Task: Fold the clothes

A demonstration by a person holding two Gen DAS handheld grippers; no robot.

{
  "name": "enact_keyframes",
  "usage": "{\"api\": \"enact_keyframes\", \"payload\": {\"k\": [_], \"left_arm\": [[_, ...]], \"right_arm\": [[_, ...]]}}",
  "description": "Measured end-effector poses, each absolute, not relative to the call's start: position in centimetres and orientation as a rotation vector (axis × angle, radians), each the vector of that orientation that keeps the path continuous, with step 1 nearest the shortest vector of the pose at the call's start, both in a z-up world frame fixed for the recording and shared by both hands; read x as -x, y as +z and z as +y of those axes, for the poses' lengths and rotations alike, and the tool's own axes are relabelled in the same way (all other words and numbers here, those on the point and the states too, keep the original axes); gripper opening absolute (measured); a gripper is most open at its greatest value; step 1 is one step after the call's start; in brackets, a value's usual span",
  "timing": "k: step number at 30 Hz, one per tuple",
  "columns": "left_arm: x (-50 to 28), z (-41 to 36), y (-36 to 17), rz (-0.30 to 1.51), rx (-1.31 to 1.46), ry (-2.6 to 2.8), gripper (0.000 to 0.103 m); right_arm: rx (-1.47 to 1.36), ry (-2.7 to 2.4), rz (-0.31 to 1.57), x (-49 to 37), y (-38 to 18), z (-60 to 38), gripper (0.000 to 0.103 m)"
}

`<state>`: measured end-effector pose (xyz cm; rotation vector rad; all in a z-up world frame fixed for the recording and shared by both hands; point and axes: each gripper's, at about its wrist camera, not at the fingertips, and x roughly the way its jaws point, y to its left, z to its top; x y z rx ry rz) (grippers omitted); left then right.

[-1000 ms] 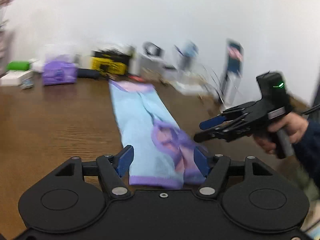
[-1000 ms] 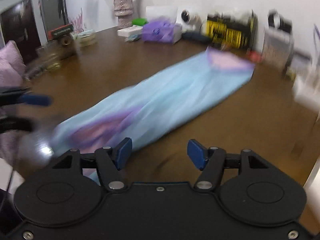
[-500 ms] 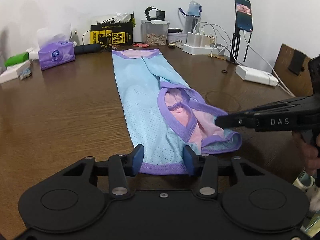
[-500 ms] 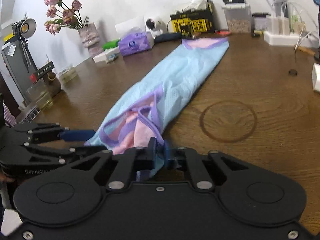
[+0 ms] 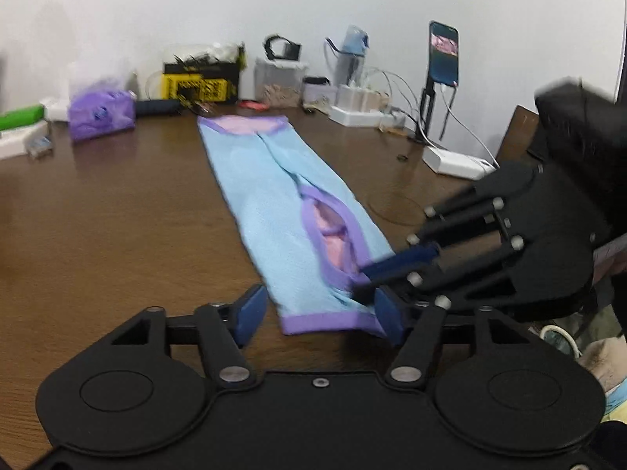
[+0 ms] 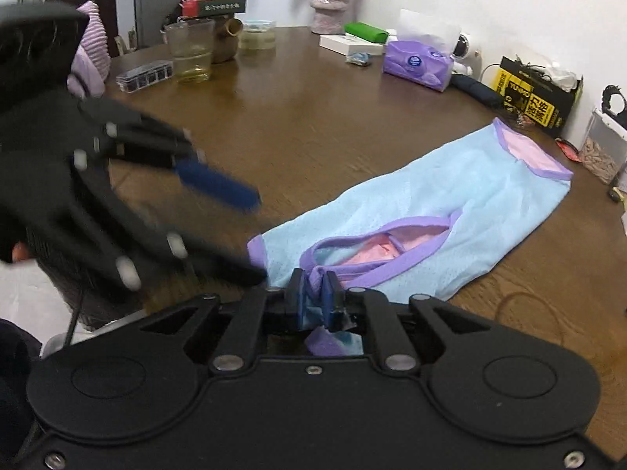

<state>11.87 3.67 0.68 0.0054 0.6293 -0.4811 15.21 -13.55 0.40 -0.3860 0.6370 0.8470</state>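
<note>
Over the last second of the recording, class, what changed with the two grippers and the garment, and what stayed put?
The right gripper came in and closed on the near corner of the blue garment. The left gripper narrowed at the near hem, then reopened, gripping nothing. The garment stays stretched along the wooden table; the clutter by the wall is unmoved.

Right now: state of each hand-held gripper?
Left hand-held gripper: open, holding nothing.
Right hand-held gripper: closed on the blue garment.
</note>
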Motion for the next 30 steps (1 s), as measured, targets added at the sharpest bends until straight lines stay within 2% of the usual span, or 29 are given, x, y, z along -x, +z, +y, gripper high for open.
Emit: {"api": "enact_keyframes", "payload": {"k": [6,11,15,17,19,20,21,22,30], "left_arm": [[-15.7,0.3,1.6,0.596,-0.114,-0.511,0.068],[-19.2,-3.1,-0.4,0.647,-0.272,-0.478,0.068],[-19.7,-2.5,-1.4,0.703,-0.241,-0.457,0.069],[-19.5,-1.9,-2.3,0.694,-0.261,-0.429,0.07],[-19.5,-1.1,-2.6,0.698,-0.23,-0.428,0.07],[-19.5,-0.9,-2.6,0.7,-0.218,-0.427,0.07],[-19.5,-0.8,-2.6,0.699,-0.216,-0.425,0.07],[-19.5,-0.7,-2.6,0.697,-0.215,-0.423,0.07],[-18.1,0.7,-0.3,0.711,-0.168,-0.605,0.069]], "right_arm": [[0.441,0.83,0.603,-14.7,-0.3,-13.3,0.023],[0.483,0.807,0.577,-13.6,-0.6,-12.8,0.023],[0.478,0.805,0.57,-13.2,-0.6,-12.9,0.025],[0.441,0.791,0.547,-13.1,-0.1,-14.0,0.031],[0.396,0.775,0.524,-13.1,0.4,-15.2,0.047],[0.383,0.771,0.519,-13.1,0.4,-15.6,0.05],[0.37,0.767,0.514,-13.1,0.4,-16.0,0.06],[0.352,0.765,0.51,-13.1,0.4,-16.4,0.065],[0.377,0.802,0.476,-12.9,0.0,-17.7,0.067]]}}
